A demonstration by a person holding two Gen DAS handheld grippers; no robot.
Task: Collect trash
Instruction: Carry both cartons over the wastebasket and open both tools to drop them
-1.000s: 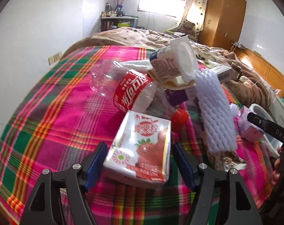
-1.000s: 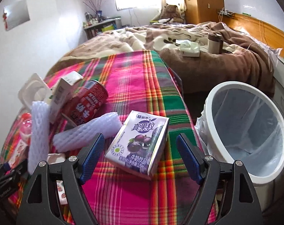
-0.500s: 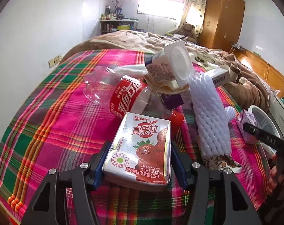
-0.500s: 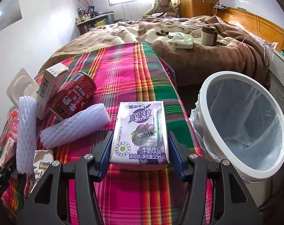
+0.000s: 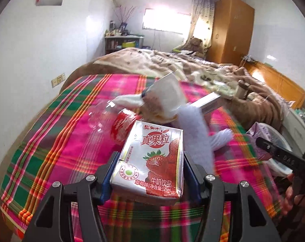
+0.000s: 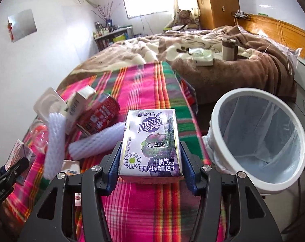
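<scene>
Cartons in both grips: my left gripper (image 5: 149,173) is clamping the strawberry carton (image 5: 151,161), reading 真果粒 and 125mL, above the plaid blanket (image 5: 72,141). My right gripper (image 6: 150,164) is clamping the grape carton (image 6: 151,143), same 真果粒 lettering, near the blanket's right edge. Neither is binned yet; the lined bin (image 6: 259,141) is standing empty, and the red can (image 6: 100,115) and foam sleeves (image 6: 55,145) are waiting.
</scene>
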